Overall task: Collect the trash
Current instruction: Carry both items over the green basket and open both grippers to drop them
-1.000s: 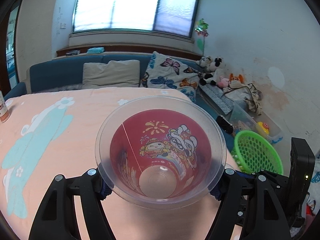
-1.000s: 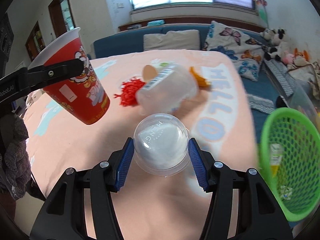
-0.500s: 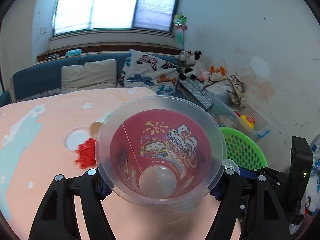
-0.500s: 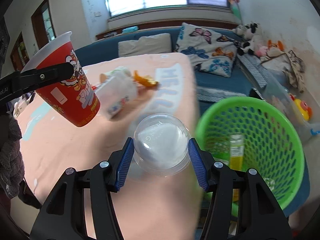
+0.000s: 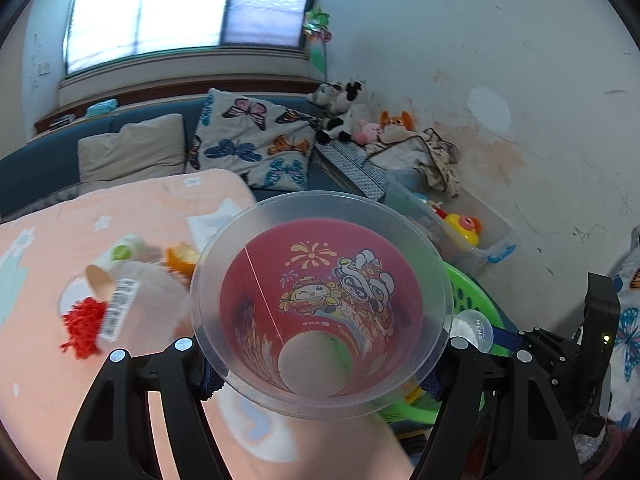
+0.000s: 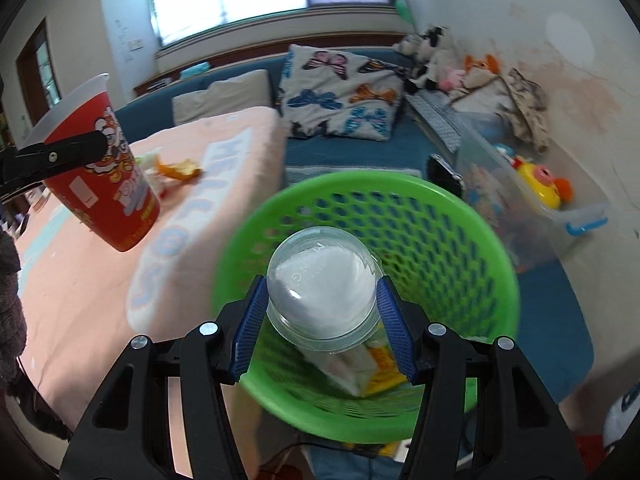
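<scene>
My left gripper point(image 5: 320, 360) is shut on a red printed cup point(image 5: 320, 304) with a clear rim, held over the table's right edge; it also shows in the right wrist view point(image 6: 100, 168). My right gripper point(image 6: 322, 320) is shut on a clear dome lid point(image 6: 322, 284) and holds it above the green mesh basket point(image 6: 460, 248), which has a yellow carton and wrappers inside. The dome lid point(image 5: 474, 330) and basket point(image 5: 476, 300) show at the right of the left wrist view. More trash lies on the peach tablecloth point(image 5: 60, 380): a clear bottle point(image 5: 136, 304), red shreds point(image 5: 82, 326), orange peel point(image 5: 180, 256).
A blue sofa point(image 6: 344, 148) with butterfly cushions runs behind the table. A clear storage box point(image 6: 532, 208) with toys stands by the wall, right of the basket. Plush toys sit at the sofa's far end.
Both grippers have swung right. The right gripper carried the dome lid from over the table to above the green basket. The left gripper with the cup moved toward the table's right edge.
</scene>
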{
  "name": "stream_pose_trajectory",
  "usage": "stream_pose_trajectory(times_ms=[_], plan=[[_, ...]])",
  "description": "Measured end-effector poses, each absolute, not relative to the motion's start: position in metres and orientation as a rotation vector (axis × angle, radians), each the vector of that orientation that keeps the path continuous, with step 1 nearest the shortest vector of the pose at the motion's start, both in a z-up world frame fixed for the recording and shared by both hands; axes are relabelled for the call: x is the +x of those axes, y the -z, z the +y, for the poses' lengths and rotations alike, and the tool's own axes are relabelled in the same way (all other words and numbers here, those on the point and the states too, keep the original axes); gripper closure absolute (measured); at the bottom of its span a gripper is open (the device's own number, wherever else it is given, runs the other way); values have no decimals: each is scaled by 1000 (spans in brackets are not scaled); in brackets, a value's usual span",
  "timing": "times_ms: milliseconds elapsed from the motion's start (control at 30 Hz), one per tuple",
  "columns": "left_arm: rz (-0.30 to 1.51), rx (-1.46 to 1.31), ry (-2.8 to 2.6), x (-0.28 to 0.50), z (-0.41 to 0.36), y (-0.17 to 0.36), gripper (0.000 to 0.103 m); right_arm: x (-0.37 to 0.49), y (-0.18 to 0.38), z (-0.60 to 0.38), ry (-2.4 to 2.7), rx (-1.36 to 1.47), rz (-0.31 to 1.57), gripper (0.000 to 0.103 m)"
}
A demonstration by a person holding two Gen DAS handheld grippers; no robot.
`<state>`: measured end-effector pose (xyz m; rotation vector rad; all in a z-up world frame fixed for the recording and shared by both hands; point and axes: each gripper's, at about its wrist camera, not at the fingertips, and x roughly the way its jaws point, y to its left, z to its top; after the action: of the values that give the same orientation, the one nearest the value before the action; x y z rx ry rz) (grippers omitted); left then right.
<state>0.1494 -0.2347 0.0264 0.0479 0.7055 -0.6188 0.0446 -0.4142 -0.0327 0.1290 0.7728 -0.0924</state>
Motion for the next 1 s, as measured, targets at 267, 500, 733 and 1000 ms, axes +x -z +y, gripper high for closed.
stream_pose_trajectory(times_ms=[267, 500, 733, 1000], plan=[[717, 91, 674, 145, -280, -24, 33, 33, 43, -447, 155, 166, 790, 46], [719, 124, 711, 144, -309, -21, 32, 29, 43, -459, 180, 191, 785, 39], [740, 133, 730, 146, -326, -12, 31, 22, 43, -465, 189, 197, 779, 39], [803, 122, 746, 152, -333, 5, 27, 16, 39, -466, 192, 202, 764, 39]])
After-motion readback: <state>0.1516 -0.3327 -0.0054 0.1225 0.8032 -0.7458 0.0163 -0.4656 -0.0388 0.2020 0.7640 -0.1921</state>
